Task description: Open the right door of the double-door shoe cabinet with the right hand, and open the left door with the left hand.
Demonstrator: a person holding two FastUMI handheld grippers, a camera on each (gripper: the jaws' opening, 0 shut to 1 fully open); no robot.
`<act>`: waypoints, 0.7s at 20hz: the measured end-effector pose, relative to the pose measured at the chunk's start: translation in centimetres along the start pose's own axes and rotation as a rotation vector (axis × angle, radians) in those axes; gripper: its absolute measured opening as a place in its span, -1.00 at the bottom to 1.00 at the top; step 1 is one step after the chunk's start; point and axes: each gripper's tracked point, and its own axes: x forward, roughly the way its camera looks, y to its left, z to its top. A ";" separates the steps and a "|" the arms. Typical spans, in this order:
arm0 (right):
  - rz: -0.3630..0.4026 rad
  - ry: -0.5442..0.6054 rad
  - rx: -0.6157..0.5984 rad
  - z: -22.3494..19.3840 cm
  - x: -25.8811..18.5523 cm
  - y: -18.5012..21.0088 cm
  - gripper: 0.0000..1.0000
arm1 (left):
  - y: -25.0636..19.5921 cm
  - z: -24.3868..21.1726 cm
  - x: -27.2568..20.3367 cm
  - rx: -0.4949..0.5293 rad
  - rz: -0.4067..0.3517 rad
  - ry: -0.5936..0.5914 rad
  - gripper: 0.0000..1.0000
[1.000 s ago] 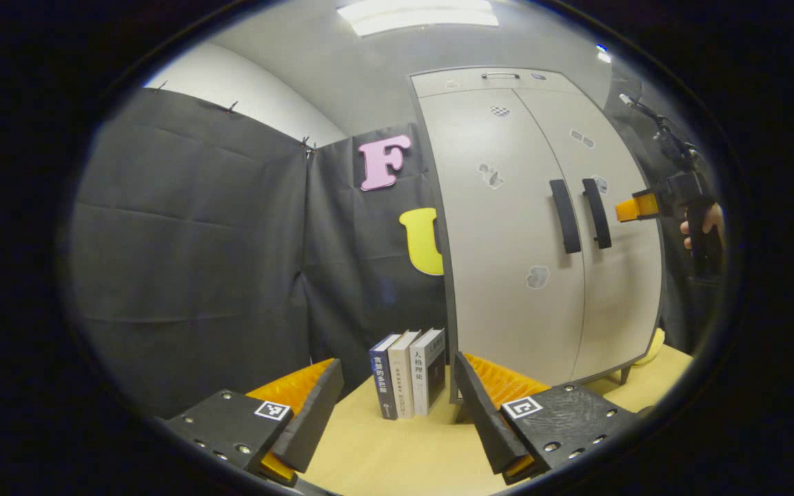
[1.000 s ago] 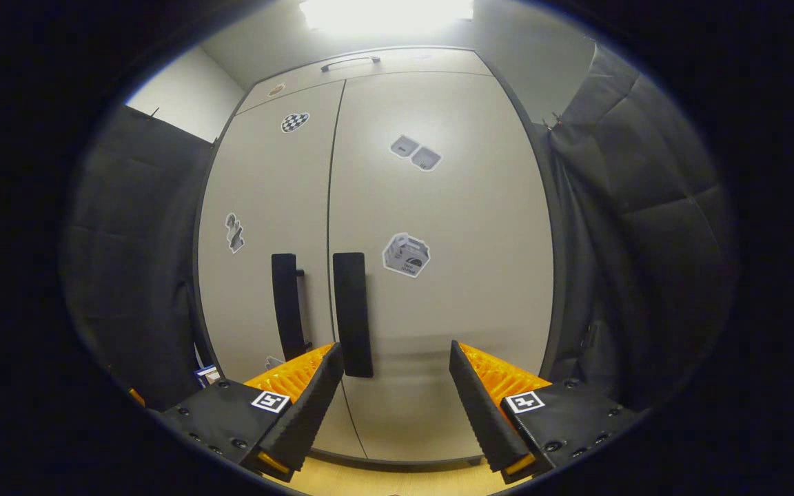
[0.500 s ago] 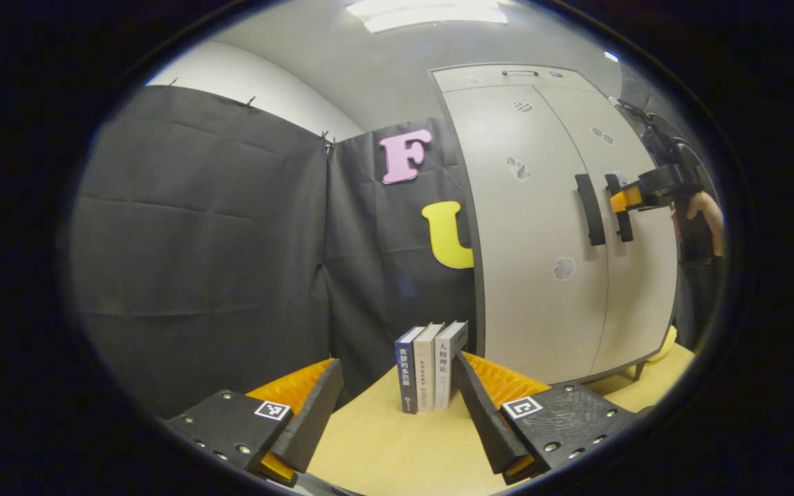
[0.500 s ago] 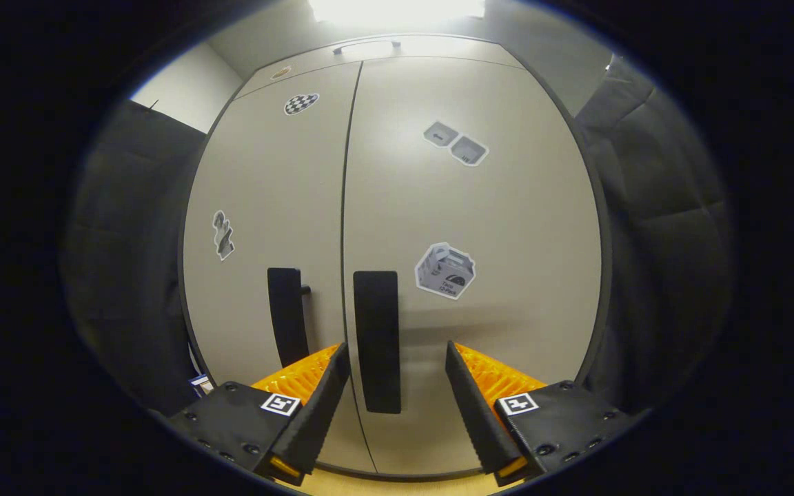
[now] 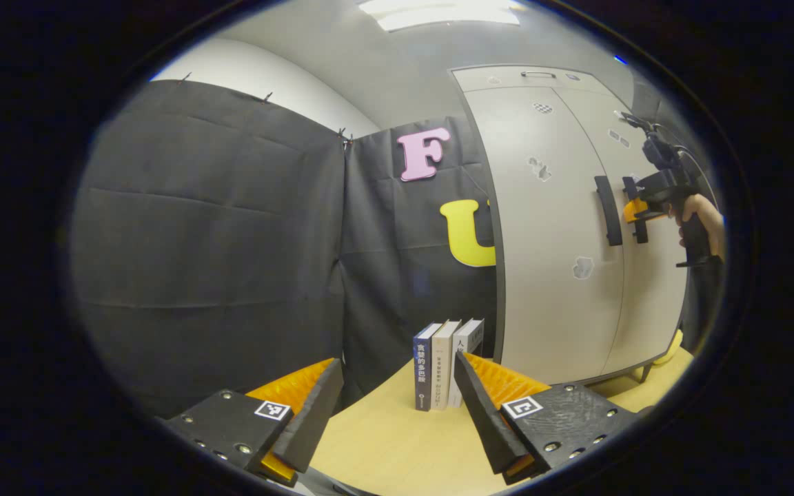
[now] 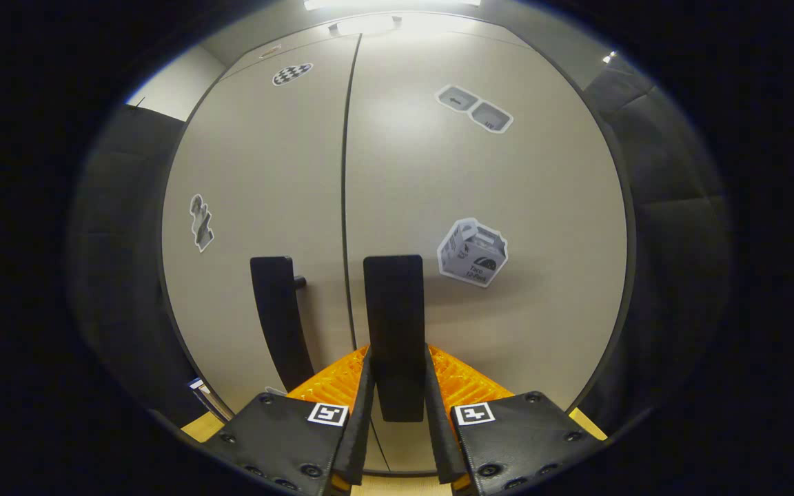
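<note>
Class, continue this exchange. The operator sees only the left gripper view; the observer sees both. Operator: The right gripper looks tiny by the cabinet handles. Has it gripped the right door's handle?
Observer: Yes. In the right gripper view the right gripper has both fingers pressed on the right door handle, near its lower end.
Operator: Is that door open at all?
Observer: No. The right door sits flush with the left door, with a thin seam between them.
Operator: Anything on the left door handle?
Observer: Nothing touches the left door handle.
</note>
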 end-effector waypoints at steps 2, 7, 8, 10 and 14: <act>0.001 0.005 -0.001 -0.2 0.3 0.0 -0.34 | -0.2 0.0 0.1 -0.003 -0.001 0.000 0.91; 0.058 0.044 -0.012 -0.4 -0.2 0.0 -0.64 | -0.8 0.2 0.1 -0.009 -0.013 -0.002 0.91; 0.079 0.054 0.002 -0.3 -0.5 0.0 -0.64 | -1.0 0.3 0.2 -0.012 -0.019 -0.006 0.91; 0.110 0.062 -0.003 -0.4 -1.0 -0.1 -0.65 | -1.6 0.7 0.3 -0.013 -0.035 -0.016 0.91; 0.167 0.075 0.004 -0.4 -1.1 -0.4 -0.65 | -3.2 1.0 0.6 -0.015 -0.085 -0.024 0.90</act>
